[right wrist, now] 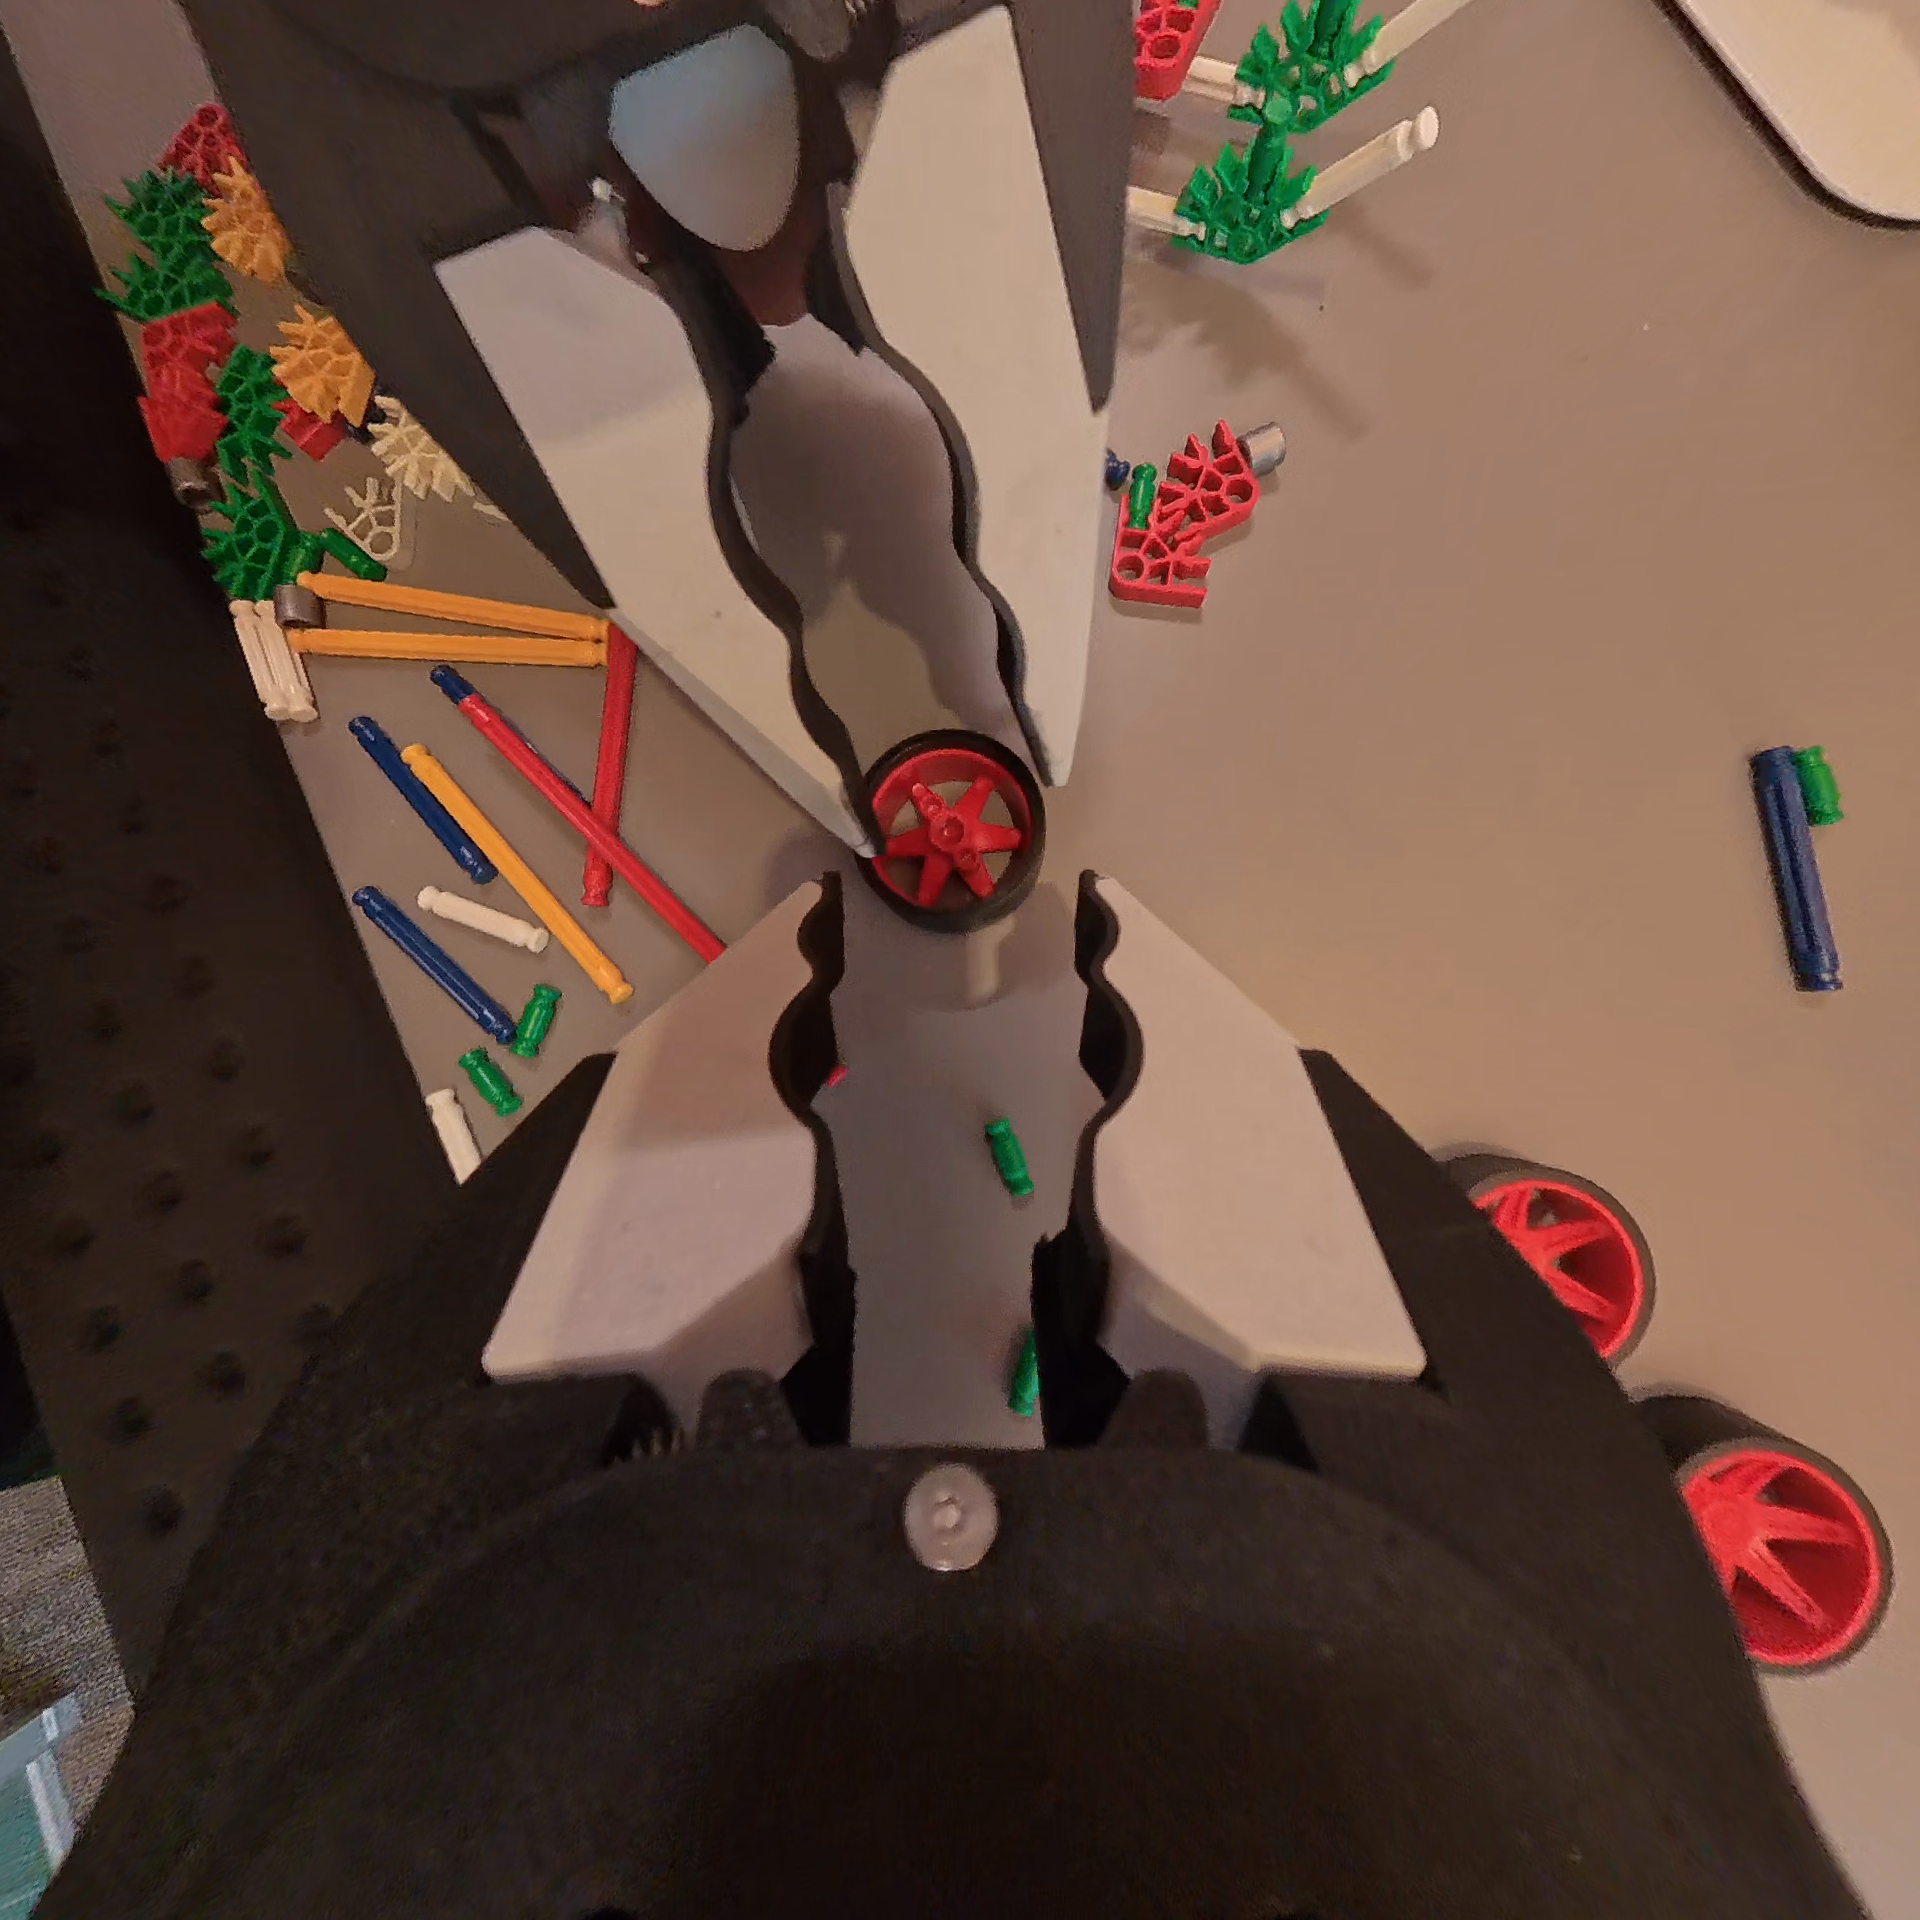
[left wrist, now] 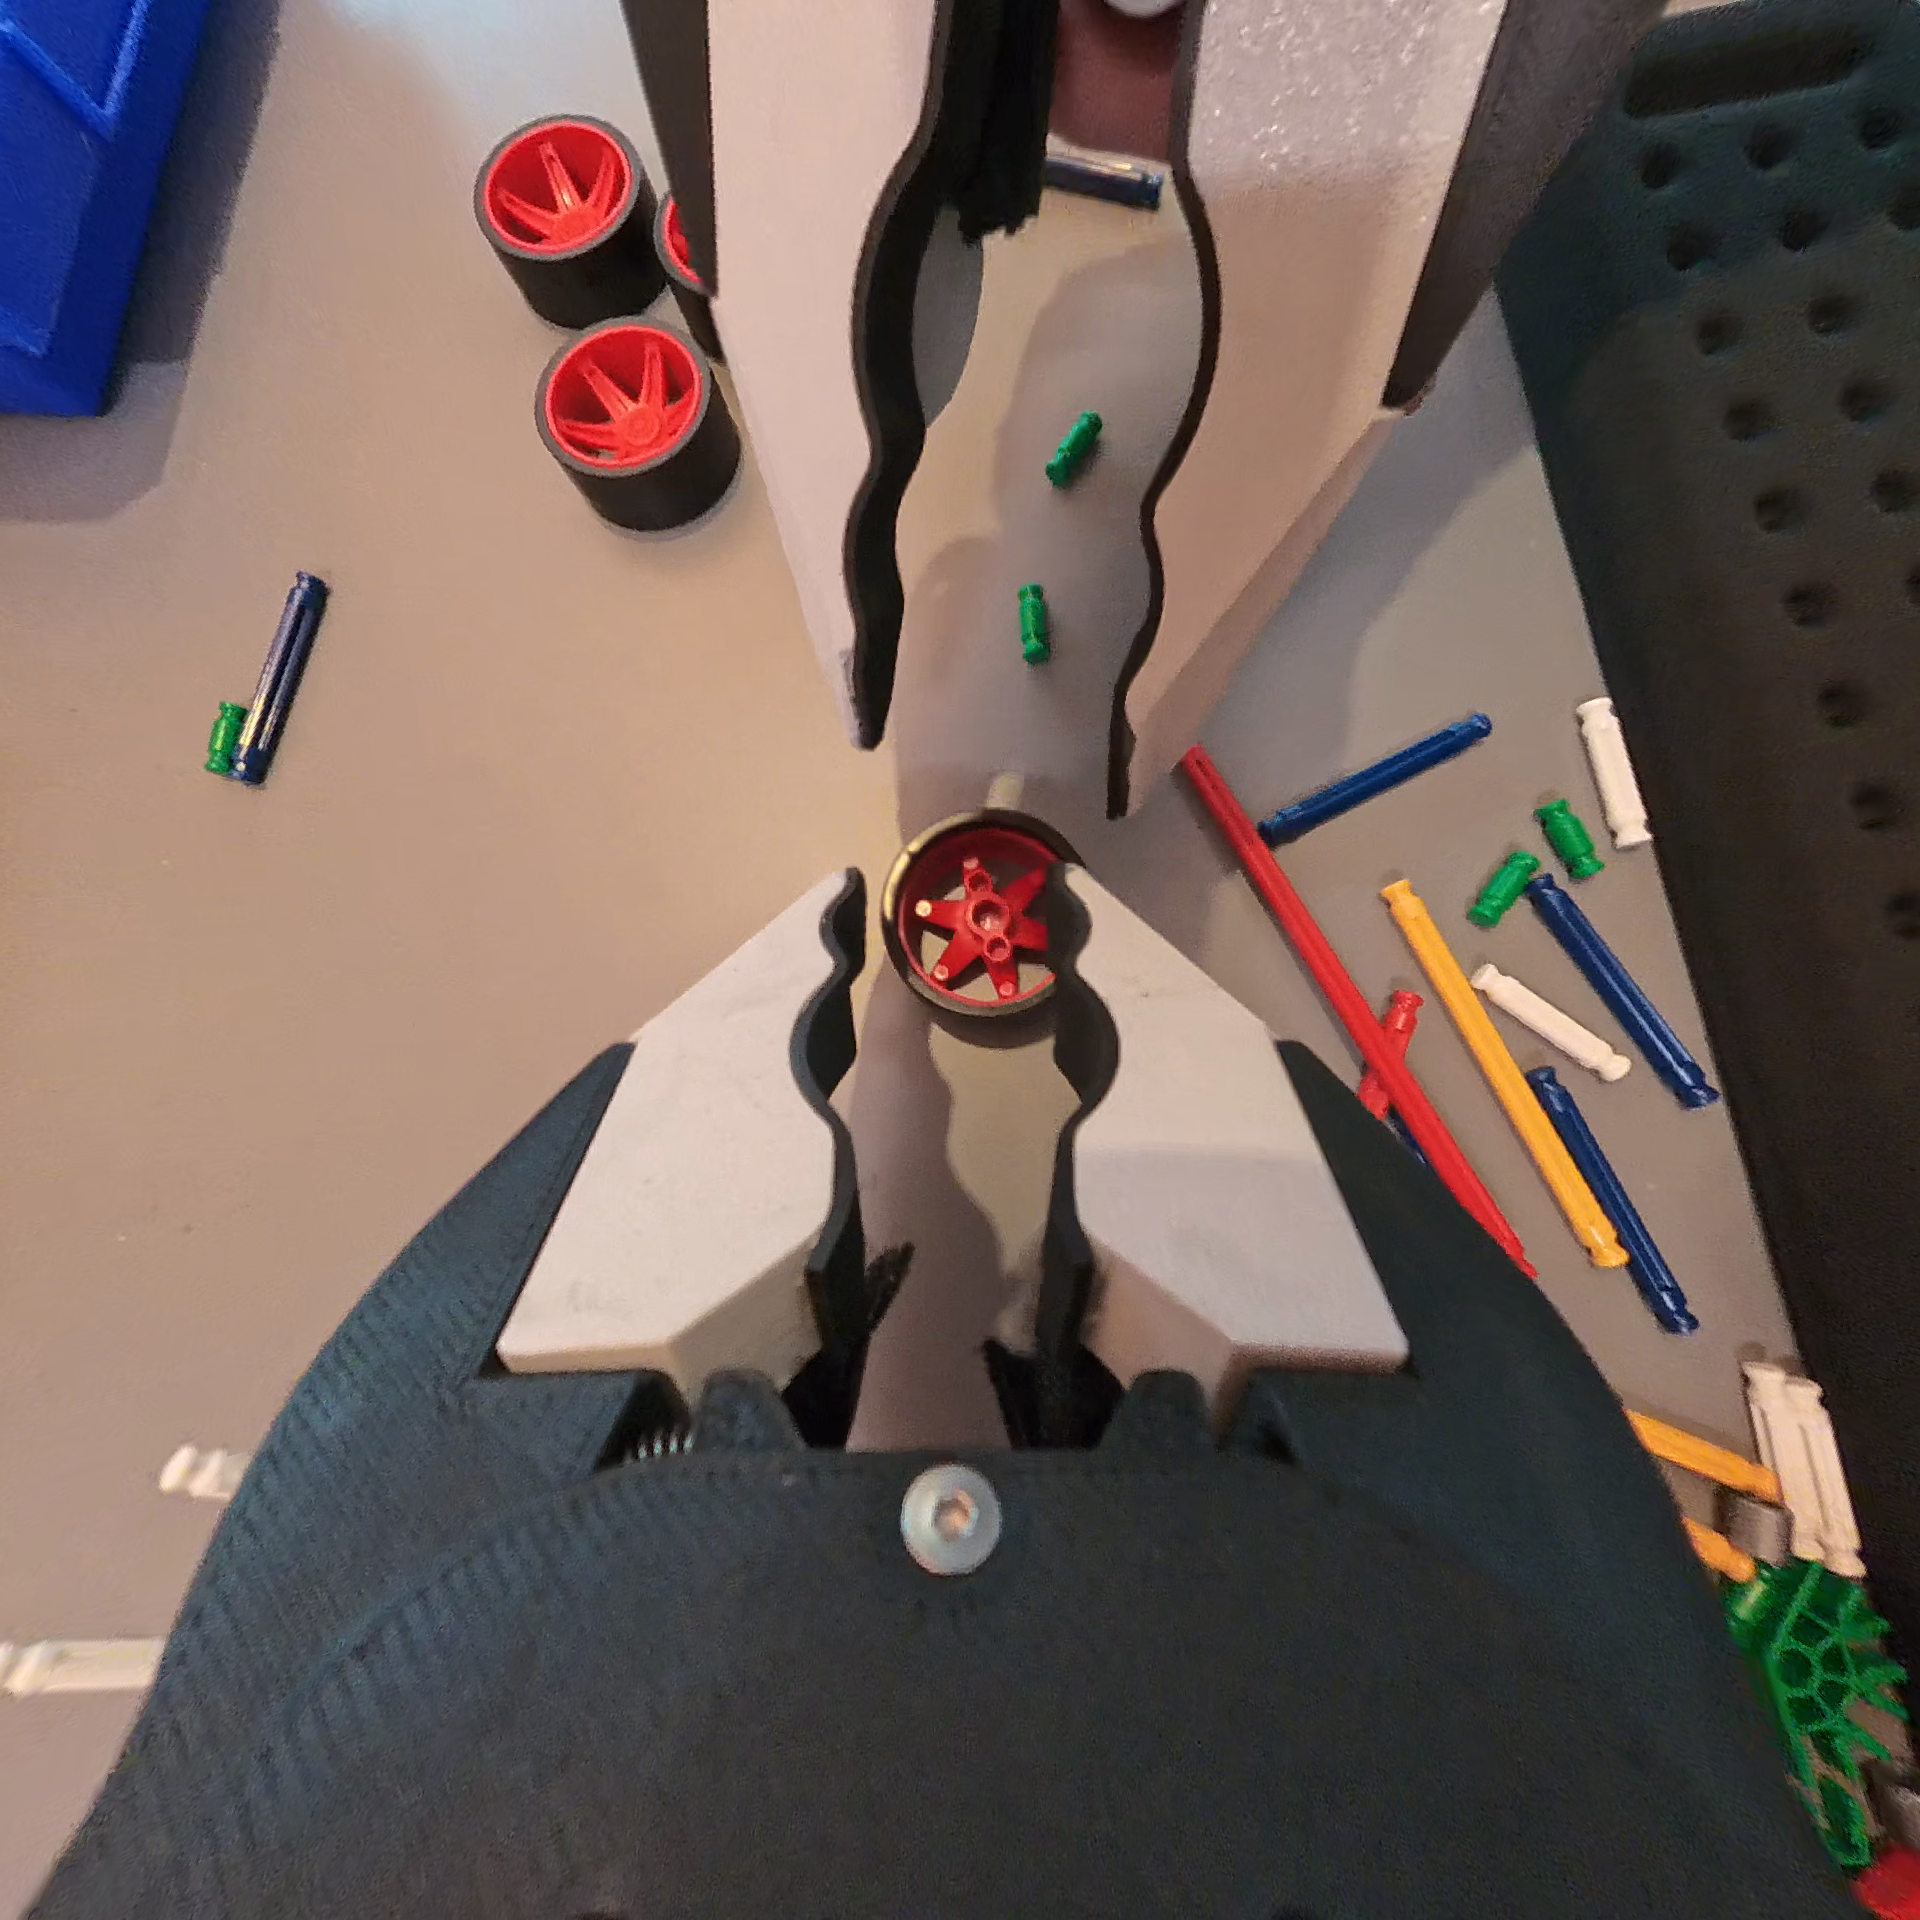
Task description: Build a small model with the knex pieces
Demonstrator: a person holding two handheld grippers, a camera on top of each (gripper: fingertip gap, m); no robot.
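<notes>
A small wheel (left wrist: pixel 982 925), a glossy black tyre around a red six-spoked hub, is being held by the left gripper (left wrist: pixel 961 883), whose wavy-edged grey fingers are being pressed narrowly against the tyre's two sides. A short pale axle stub (left wrist: pixel 1006 784) is being shown projecting from the wheel's far side. The wheel is being kept above the matte grey desk (left wrist: pixel 468 935), between the two grippers' tips. The right gripper (right wrist: pixel 951 894) is being held with its fingers parted and nothing between them, its tips just beside the wheel and apart from it.

In the left wrist view, three larger wheels (left wrist: pixel 634 421) with matte black tyres and red spoked hubs are being shown standing on the desk, near a blue box (left wrist: pixel 62 208). Slender ribbed plastic rods (left wrist: pixel 1496 1070) in red, yellow, blue and white are being shown scattered beside a perforated black foam pad (left wrist: pixel 1766 520).

Only in the right wrist view are toothed snowflake-shaped connectors (right wrist: pixel 249 416) in green, red and orange being shown heaped by the pad, along with a red angular connector (right wrist: pixel 1179 530) lying alone on the desk. Short green rods (right wrist: pixel 1008 1155) are being shown in both views.
</notes>
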